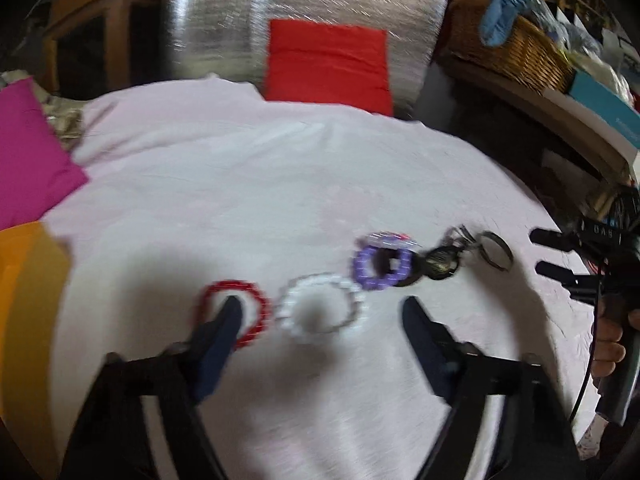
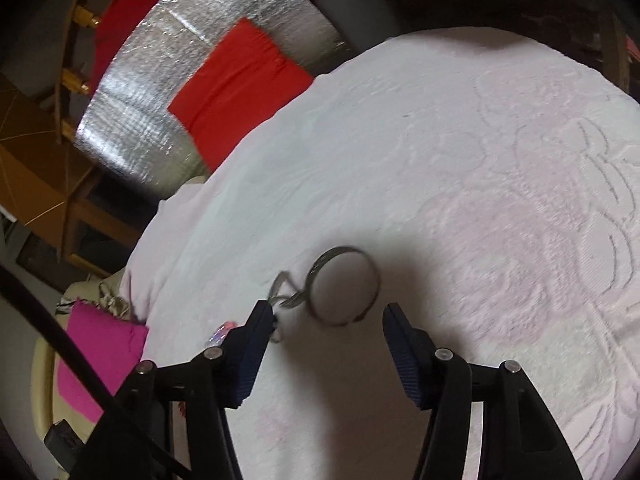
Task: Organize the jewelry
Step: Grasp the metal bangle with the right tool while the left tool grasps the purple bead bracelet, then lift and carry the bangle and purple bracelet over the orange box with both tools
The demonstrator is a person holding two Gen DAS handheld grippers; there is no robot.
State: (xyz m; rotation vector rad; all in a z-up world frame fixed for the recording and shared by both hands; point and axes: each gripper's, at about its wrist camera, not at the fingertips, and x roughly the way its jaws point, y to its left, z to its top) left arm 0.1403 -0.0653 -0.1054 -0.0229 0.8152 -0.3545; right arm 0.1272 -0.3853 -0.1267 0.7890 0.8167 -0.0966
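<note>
Reaching: my left gripper (image 1: 320,312) open over white bracelet (image 1: 320,308), right gripper (image 2: 326,316) open around bangle (image 2: 344,284); next, close squarely.

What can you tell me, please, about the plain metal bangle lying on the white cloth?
The metal bangle is a thin, flat band of dull silver-grey metal, a plain open hoop. It lies flat on the white embossed cloth, at the end of the jewelry row, beyond the purple beaded bracelet. A tangled metal piece sits against one side. The right gripper points at it with jaws apart, one each side, not touching it. Nothing is gripping it.
</note>
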